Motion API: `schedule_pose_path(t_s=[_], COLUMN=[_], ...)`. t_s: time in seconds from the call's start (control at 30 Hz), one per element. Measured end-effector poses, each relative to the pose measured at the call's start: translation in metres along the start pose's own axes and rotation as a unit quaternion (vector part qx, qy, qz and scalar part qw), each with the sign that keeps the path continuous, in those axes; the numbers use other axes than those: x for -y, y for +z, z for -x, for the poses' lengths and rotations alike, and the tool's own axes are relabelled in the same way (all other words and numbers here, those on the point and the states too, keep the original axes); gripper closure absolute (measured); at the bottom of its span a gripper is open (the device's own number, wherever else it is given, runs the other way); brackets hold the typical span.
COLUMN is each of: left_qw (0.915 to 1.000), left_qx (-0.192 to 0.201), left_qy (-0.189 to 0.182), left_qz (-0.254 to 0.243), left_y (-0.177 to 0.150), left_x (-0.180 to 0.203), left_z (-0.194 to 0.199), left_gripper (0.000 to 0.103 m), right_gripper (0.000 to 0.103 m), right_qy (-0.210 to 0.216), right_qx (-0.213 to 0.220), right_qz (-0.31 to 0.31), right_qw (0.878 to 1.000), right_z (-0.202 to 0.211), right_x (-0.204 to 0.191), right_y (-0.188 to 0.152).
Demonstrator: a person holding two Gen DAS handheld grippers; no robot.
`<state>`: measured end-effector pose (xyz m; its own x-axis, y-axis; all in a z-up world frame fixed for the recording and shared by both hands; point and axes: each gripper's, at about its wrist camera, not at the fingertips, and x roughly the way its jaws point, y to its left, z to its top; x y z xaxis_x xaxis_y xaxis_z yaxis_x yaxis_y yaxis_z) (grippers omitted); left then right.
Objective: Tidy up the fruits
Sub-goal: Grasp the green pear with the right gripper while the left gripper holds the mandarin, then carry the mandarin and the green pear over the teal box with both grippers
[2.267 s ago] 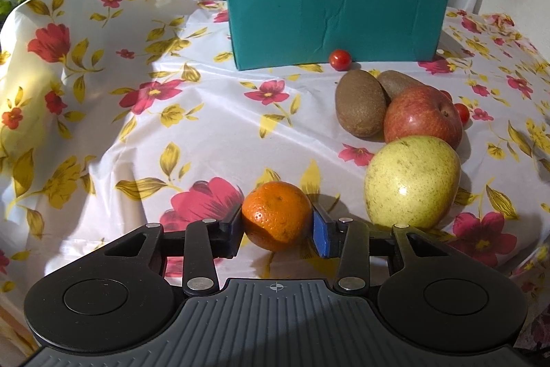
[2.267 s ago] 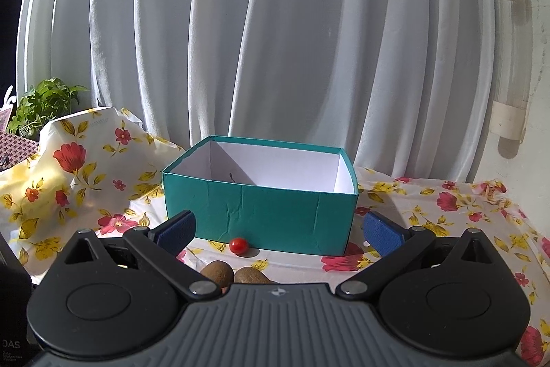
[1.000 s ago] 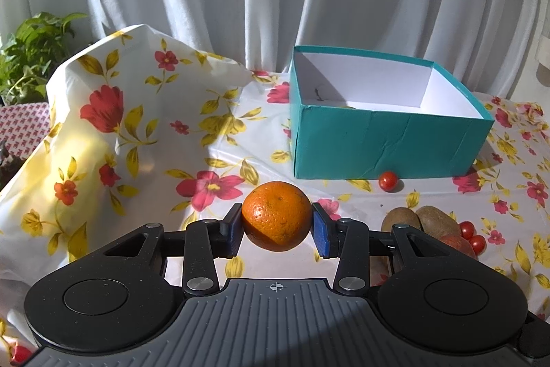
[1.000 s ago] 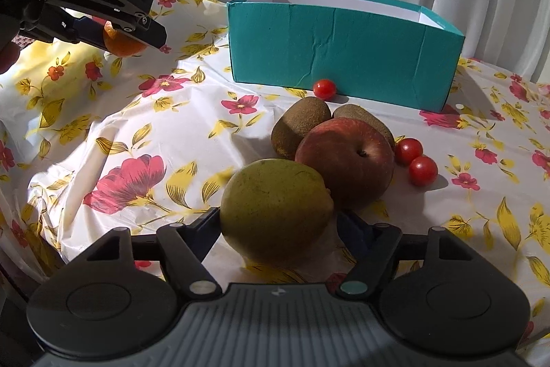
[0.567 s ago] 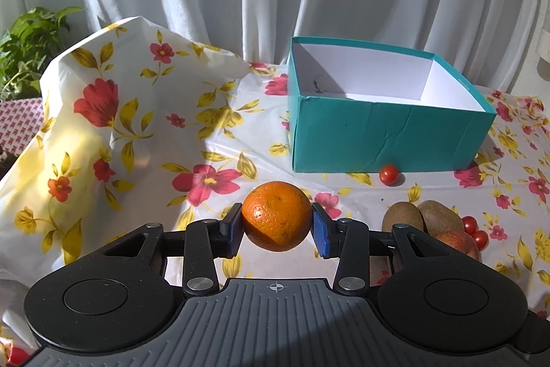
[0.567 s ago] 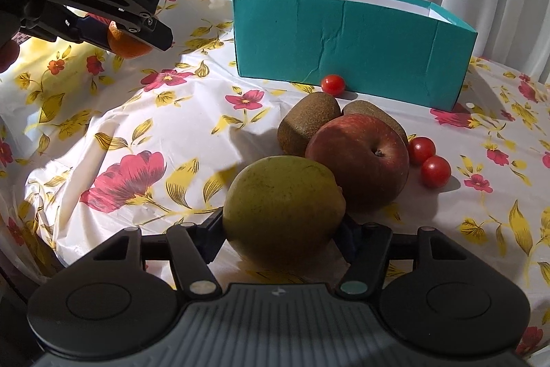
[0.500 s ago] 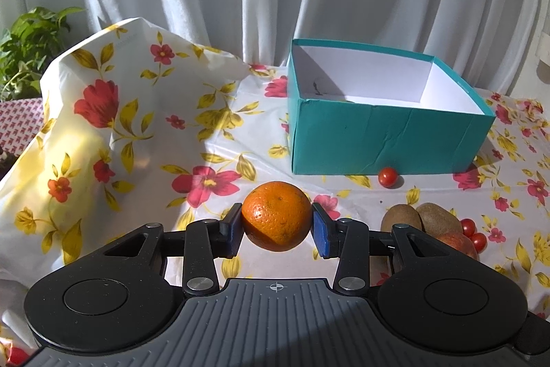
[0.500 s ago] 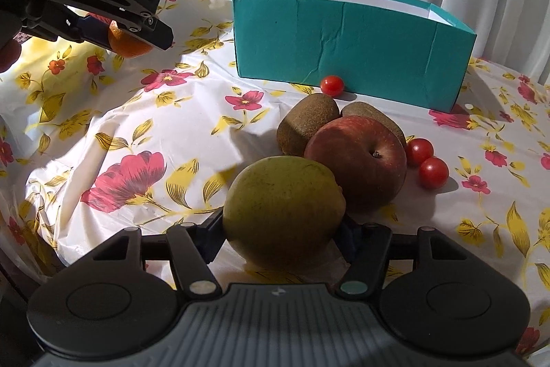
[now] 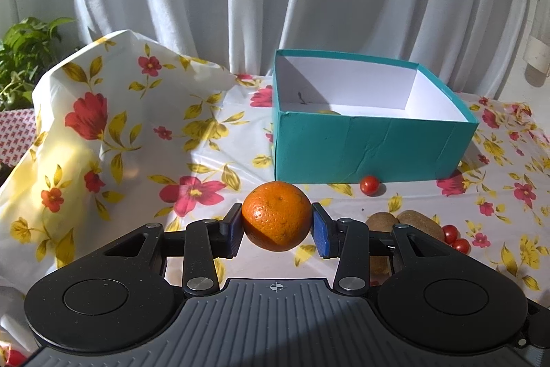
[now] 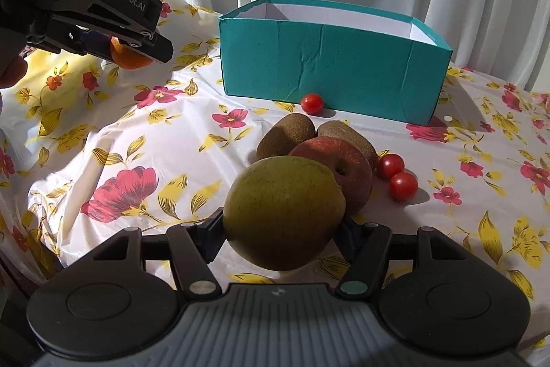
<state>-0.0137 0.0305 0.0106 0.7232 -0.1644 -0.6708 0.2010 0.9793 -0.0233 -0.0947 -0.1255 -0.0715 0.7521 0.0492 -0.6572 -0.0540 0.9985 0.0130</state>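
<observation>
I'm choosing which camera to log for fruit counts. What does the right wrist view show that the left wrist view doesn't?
Only the right wrist view shows the green pear gripped by the right gripper and the red apple behind it.

Only the left wrist view shows the potted plant and the box's white floor.

Both show the orange clamped in the left gripper, the teal box, two kiwis, three cherry tomatoes and the floral tablecloth.

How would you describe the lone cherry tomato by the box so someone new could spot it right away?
Start at the teal box at the back of the floral tablecloth. At the foot of its front wall lies one cherry tomato, just behind the two kiwis. Unlike the tomato pair to the right of the apple, it lies alone, nearly against the box.
</observation>
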Motion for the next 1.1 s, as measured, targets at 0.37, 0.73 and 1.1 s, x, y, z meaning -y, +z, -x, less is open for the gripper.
schedule_pose_path(t_s=[0.37, 0.73, 1.1], left_qw=[0.9997, 0.9991, 0.9993], left_qx=[0.018, 0.032, 0.026], left_qy=[-0.01, -0.016, -0.011], left_qz=[-0.011, -0.021, -0.026], left_y=[0.02, 0.047, 0.065], left_x=[0.014, 0.034, 0.046], left_z=[0.005, -0.003, -0.027], left_gripper=[0.058, 0.058, 0.058], right_gripper=[0.039, 0.04, 0.047], right_qy=[-0.017, -0.02, -0.019], right_qx=[0.044, 0.072, 0.089], right_qz=[-0.024, -0.042, -0.054], right_qw=[0.999, 0.996, 0.994], right_z=[0.024, 0.02, 0.011], right_x=[0.023, 0.042, 0.056], right_y=[0.027, 0.049, 0.062])
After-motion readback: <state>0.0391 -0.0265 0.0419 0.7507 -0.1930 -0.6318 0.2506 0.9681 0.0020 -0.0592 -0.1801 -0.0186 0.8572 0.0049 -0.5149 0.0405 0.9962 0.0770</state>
